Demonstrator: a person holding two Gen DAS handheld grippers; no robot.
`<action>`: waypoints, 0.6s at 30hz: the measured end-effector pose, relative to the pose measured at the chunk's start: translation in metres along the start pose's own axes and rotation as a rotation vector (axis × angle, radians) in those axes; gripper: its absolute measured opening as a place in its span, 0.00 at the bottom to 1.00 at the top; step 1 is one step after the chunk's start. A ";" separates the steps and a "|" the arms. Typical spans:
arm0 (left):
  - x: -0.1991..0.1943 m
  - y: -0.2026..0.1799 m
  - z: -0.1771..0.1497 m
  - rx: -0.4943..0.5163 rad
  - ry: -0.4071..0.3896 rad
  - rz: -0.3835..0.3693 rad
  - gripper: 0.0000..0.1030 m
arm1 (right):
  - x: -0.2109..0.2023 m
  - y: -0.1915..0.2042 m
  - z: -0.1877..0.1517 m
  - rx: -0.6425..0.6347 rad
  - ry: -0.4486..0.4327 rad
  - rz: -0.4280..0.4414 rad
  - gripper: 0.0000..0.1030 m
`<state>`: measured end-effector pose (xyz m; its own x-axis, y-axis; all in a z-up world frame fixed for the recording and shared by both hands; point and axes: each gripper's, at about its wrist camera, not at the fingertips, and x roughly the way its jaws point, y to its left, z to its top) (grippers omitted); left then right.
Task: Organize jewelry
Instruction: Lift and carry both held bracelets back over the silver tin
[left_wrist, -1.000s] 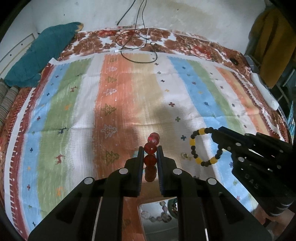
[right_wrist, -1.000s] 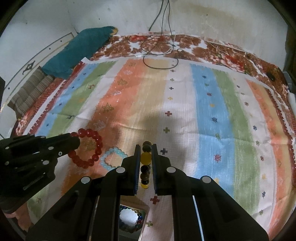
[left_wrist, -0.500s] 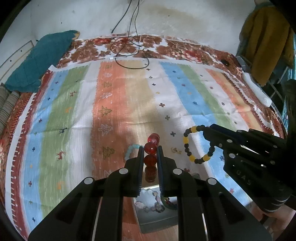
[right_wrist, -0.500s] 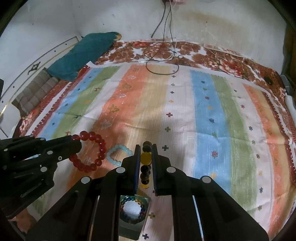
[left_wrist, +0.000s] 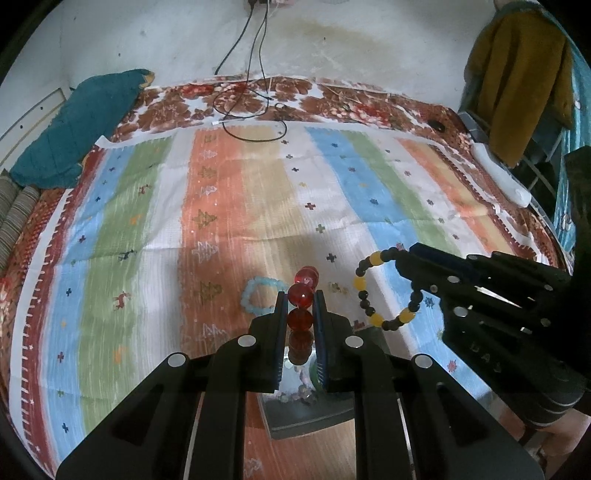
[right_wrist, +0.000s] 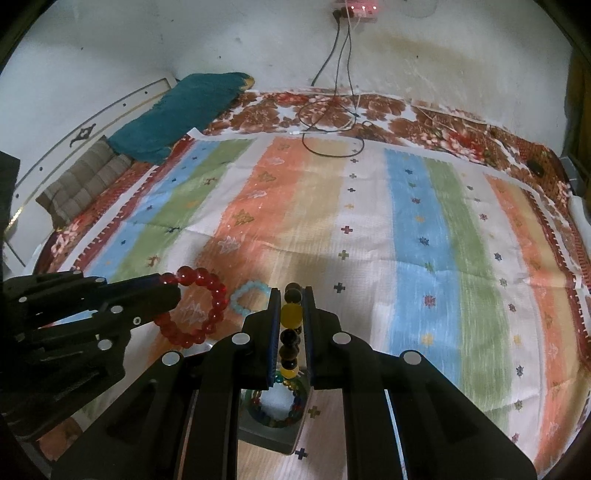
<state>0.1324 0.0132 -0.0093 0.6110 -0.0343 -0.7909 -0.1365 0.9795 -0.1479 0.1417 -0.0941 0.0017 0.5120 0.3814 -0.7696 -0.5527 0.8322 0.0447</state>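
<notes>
Left wrist view: both bracelets are carried clear of the striped cloth (left_wrist: 229, 206), above the box (left_wrist: 310, 417) at the near edge.

Largest risk: a bracelet misses the box, because its loose loop hangs and sways beyond the pads. The left gripper (left_wrist: 300, 295) pinches the red bead bracelet (right_wrist: 199, 306) by a few beads only; the right gripper (right_wrist: 291, 295) pinches the black-and-yellow bracelet (left_wrist: 384, 291) likewise. Round beads may roll out of the narrow pinch. Lesser risk: a swinging loop snags the pale blue bracelet (left_wrist: 258, 295) lying just beyond the box.
</notes>
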 end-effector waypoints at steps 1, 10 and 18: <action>0.000 0.000 -0.002 0.000 0.002 0.001 0.13 | -0.001 0.000 -0.001 0.000 0.001 0.002 0.12; -0.006 -0.004 -0.012 0.005 0.005 0.004 0.13 | -0.010 0.004 -0.013 -0.004 0.004 0.010 0.12; -0.017 -0.004 -0.026 0.008 -0.006 0.000 0.13 | -0.020 0.007 -0.024 -0.003 0.000 0.024 0.12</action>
<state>0.1021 0.0052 -0.0104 0.6161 -0.0333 -0.7870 -0.1298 0.9812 -0.1431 0.1116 -0.1059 0.0019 0.4988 0.4016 -0.7681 -0.5672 0.8213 0.0611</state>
